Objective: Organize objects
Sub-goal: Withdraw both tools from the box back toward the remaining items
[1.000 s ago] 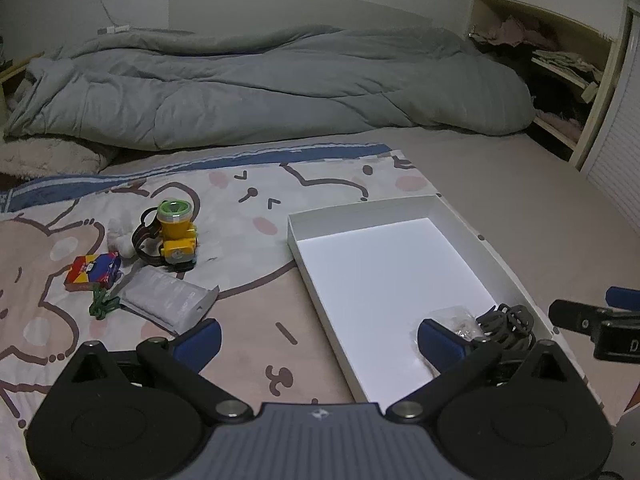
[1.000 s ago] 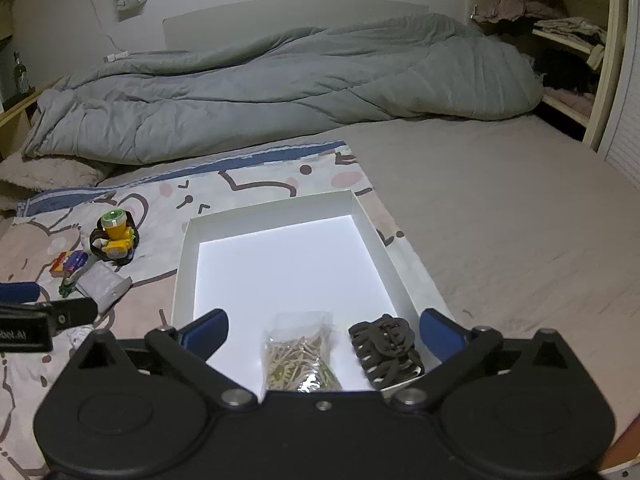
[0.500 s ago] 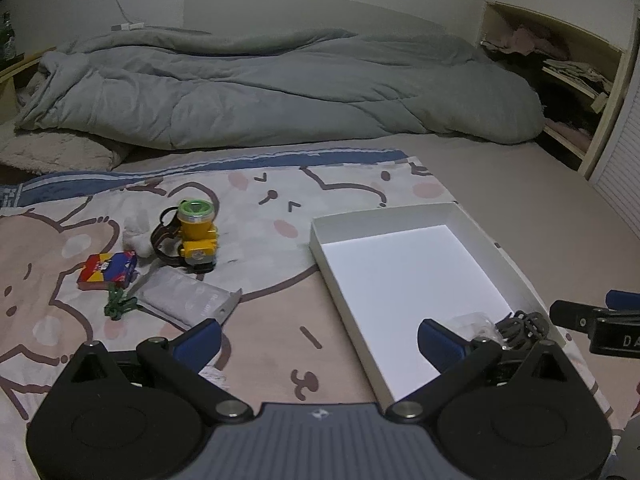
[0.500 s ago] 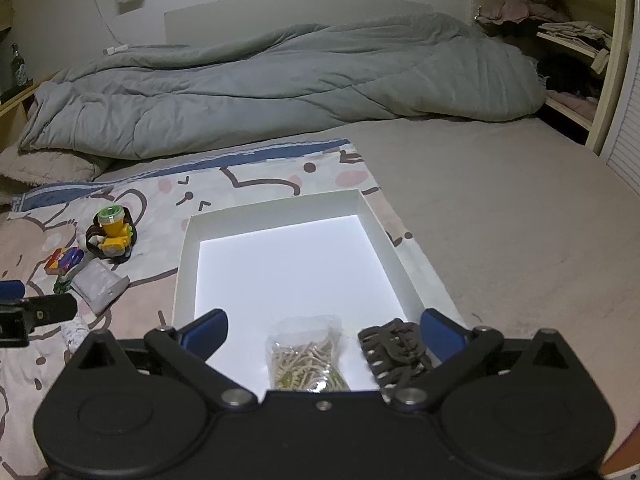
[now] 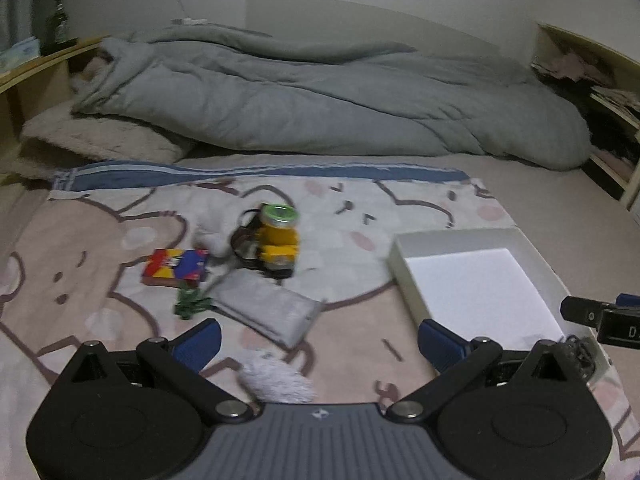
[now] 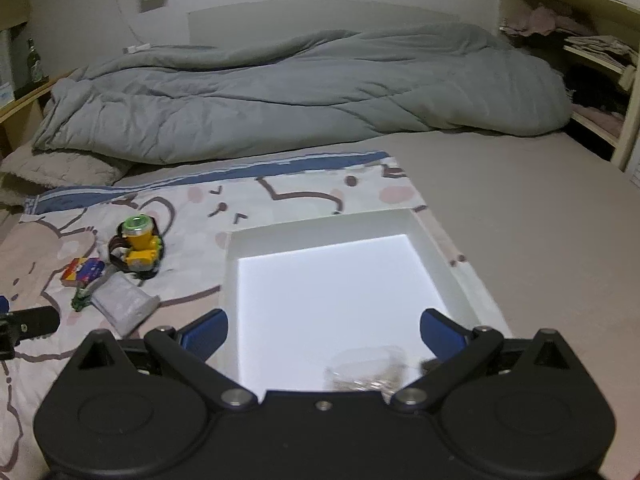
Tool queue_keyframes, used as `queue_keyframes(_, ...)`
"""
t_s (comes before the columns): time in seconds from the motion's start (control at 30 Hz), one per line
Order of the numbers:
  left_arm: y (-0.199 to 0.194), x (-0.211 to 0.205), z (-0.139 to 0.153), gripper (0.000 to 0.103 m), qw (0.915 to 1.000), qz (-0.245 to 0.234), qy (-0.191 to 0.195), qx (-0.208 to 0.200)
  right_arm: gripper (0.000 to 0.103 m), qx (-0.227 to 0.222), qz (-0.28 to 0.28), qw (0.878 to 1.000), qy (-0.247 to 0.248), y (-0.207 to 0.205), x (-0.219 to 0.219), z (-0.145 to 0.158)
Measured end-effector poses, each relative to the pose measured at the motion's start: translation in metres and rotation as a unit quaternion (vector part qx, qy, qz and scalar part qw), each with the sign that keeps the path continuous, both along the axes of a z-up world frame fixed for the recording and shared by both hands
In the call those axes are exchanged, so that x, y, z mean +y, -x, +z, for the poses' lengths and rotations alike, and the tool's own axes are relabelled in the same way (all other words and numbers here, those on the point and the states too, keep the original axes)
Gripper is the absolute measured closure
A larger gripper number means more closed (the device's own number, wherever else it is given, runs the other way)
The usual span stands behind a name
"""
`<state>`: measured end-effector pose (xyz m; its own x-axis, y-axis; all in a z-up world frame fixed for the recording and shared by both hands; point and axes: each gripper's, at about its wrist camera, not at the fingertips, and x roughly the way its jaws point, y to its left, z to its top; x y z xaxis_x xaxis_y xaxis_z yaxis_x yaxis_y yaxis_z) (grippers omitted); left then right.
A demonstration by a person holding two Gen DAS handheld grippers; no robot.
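Lying across the bed, a cartoon sheet (image 5: 360,216), carrying everything. Sitting near its right edge, the white box (image 6: 340,292), mostly bare inside. Already resting at the box's near end: a clear packet (image 6: 368,372) of small pale pieces and, at the near right corner, a dark tangle (image 5: 582,354), half hidden behind the tool bodies. So, judging by that, only getting started: two things in, the greater part still waiting outside. Still lying in a cluster toward the sheet's left side, well apart from the box: a grey pouch (image 5: 268,312), flat and slanted; just beyond it a yellow lamp (image 5: 278,240) with a dark strap, upright; beside that a coloured card box (image 5: 176,268); a small green piece (image 5: 190,304) touching the pouch's left end; a pale fuzzy lump (image 5: 276,380) nearest, between the left tool's fingers in view; another whitish lump behind the lamp, too blurred for naming. Hovering over the cluster, the left gripper (image 5: 318,340), fingers spread wide, holding nothing. Hanging over the box's near end, the right gripper (image 6: 324,336), likewise spread wide and empty. Probably lining up next for the fuzzy lump or the pouch, though not yet touching either.
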<state>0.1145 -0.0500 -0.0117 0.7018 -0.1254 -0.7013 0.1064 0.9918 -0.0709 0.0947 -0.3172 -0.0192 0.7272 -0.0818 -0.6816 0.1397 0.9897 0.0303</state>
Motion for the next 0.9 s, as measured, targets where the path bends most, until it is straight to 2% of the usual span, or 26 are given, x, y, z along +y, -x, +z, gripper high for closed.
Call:
queue_keyframes(0.6,-0.009,0.087,-0.001,0.0,0.9963,0.085,-0.001,-0.009,0.0,-0.014,0.081,0.996,-0.027,-0.049,0.08,-0.003)
queue_keyframes(0.77,-0.012,0.092,-0.002,0.0,0.9962,0.087,-0.006,-0.008,0.0,-0.029,0.09,0.995,-0.03,-0.061,0.091,-0.006)
queue_keyframes(0.9,-0.015,0.09,-0.007,0.0,0.9962,0.087,-0.007,-0.001,0.0,-0.022,0.099,0.994,-0.028,-0.069,0.099,-0.013)
